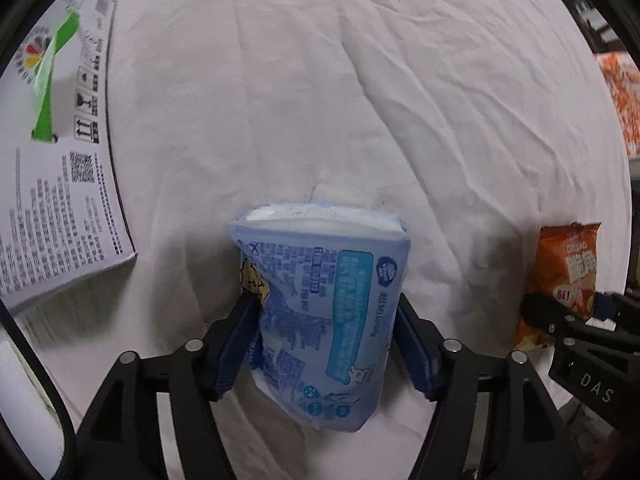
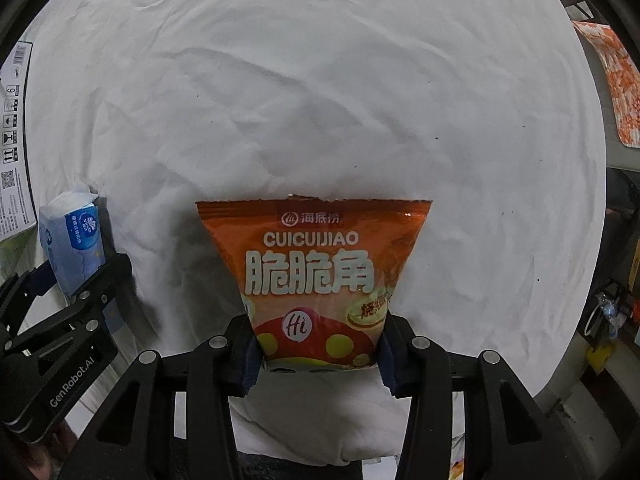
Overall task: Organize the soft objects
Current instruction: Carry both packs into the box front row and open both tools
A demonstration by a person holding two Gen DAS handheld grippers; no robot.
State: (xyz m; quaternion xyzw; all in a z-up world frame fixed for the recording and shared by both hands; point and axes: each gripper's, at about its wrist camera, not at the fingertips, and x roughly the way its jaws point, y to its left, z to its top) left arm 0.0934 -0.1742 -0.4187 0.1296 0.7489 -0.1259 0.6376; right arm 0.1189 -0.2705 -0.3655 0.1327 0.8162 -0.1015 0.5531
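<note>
Two soft packs are held at once, one in each gripper, above a wrinkled white sheet (image 1: pixel 360 92). The blue tissue pack (image 1: pixel 320 320) stands upright between the fingers of the left gripper (image 1: pixel 326 340); its jaws are drawn in to the width of the pack, blue pads pressing both sides and denting the wrapper at the left edge. The pack's white torn top faces away from the camera, its printed face toward it. From the right wrist view the same tissue pack (image 2: pixel 74 240) shows at the far left, clamped in the left gripper (image 2: pixel 76 276).

An orange snack bag (image 2: pixel 320 280), lettered CUICUIJIAO, is pinched near its lower end by the right gripper (image 2: pixel 318 354); the jaws are closed in to the bag's narrow base and the bag flares wider toward its sealed top edge. In the left wrist view the snack bag (image 1: pixel 564 280) appears at the right edge with the right gripper (image 1: pixel 560 312) on it.

Beside the sheet on the left lies a white printed box (image 1: pixel 60 200) with a green stripe and handling symbols. At the far right edge is an orange-and-white patterned cloth (image 2: pixel 616 92).
</note>
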